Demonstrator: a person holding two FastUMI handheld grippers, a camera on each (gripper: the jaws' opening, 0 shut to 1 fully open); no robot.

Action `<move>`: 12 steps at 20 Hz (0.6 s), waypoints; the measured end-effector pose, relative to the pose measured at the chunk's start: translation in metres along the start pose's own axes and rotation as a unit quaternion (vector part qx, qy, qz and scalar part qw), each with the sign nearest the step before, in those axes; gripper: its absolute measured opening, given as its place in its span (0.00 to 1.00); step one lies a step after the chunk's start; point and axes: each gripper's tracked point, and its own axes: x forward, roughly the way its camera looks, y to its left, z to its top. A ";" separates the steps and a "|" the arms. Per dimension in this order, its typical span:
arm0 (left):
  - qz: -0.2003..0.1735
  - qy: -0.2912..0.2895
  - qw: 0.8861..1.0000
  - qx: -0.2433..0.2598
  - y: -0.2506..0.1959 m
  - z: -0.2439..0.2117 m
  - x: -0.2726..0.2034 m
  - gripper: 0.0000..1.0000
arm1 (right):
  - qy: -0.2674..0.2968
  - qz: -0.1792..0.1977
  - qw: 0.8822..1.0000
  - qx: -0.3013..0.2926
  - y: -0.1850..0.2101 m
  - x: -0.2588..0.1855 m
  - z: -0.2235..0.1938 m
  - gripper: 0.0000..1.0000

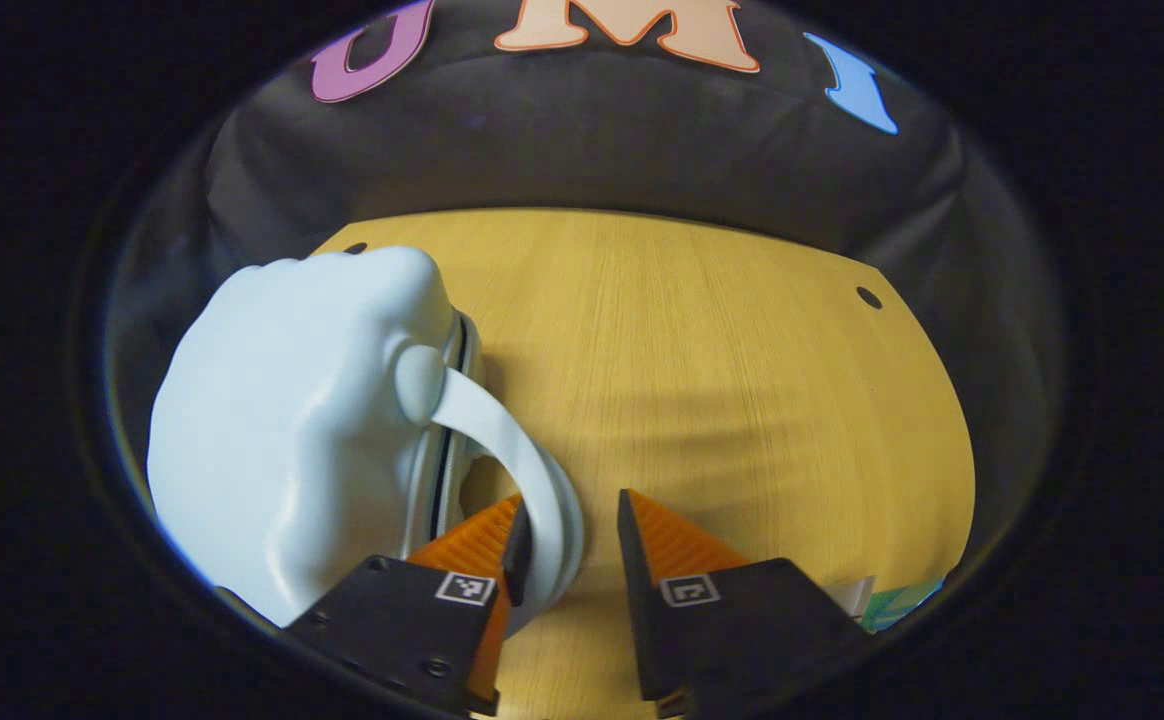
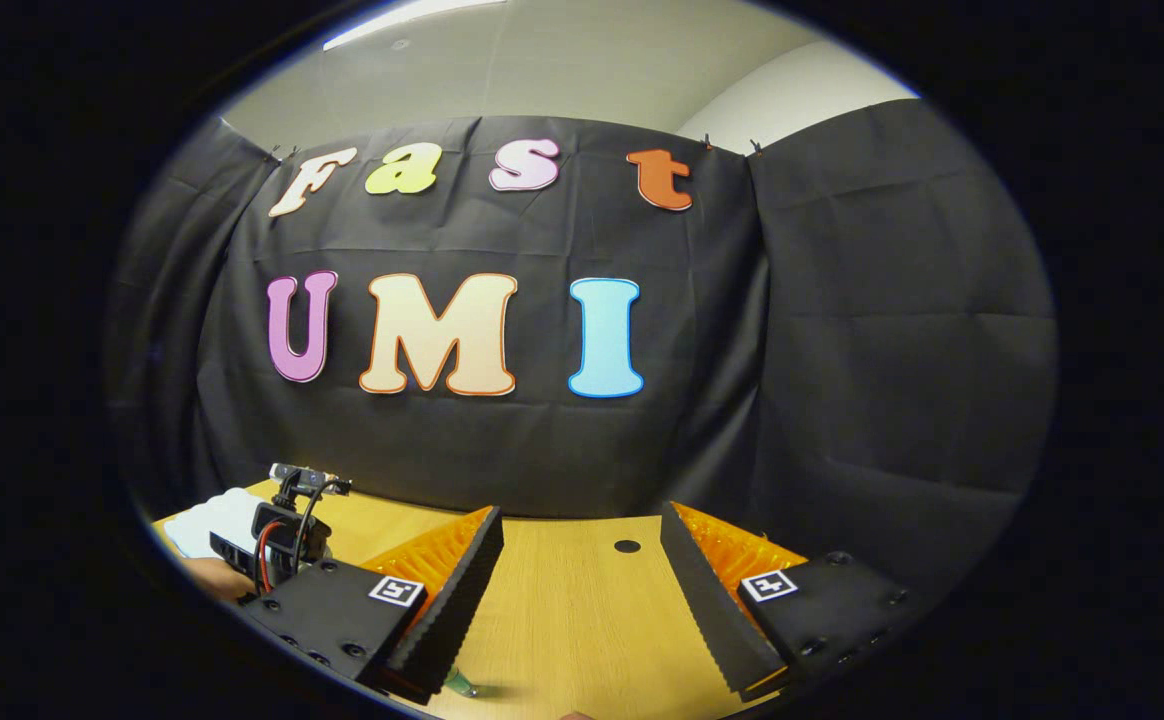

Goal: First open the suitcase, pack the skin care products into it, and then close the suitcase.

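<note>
Suitcase (image 1: 292, 430), pale blue and shut, lies at the left of the left gripper view on the wooden desk (image 1: 722, 380). Its curved handle (image 1: 522, 470) passes between the parted fingers of the left gripper (image 1: 570, 540). Right gripper (image 2: 582, 590) hangs wide apart, holding nothing, above the desk.

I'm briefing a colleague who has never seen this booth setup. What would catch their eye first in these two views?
In the left gripper view, the pale blue suitcase on the left of the wooden table stands out, its handle arching between the open fingers of the left hand-held gripper. In the right gripper view, the right hand-held gripper hangs open above bare table.
</note>
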 end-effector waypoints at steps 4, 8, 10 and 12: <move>-0.001 0.003 1.000 0.010 0.004 0.000 -0.003 0.10 | -0.003 0.013 1.000 0.010 0.000 0.002 0.000 0.99; 0.013 -0.001 0.999 0.037 0.004 0.007 -0.012 0.04 | -0.004 0.048 0.999 0.013 0.009 0.005 -0.005 0.99; 0.025 -0.013 0.999 0.045 0.002 0.014 -0.024 0.00 | -0.001 0.072 0.997 0.026 0.018 0.005 -0.005 0.99; 0.008 -0.033 0.999 0.034 -0.004 0.026 -0.036 0.00 | -0.004 0.086 0.996 0.032 0.026 0.007 -0.004 0.99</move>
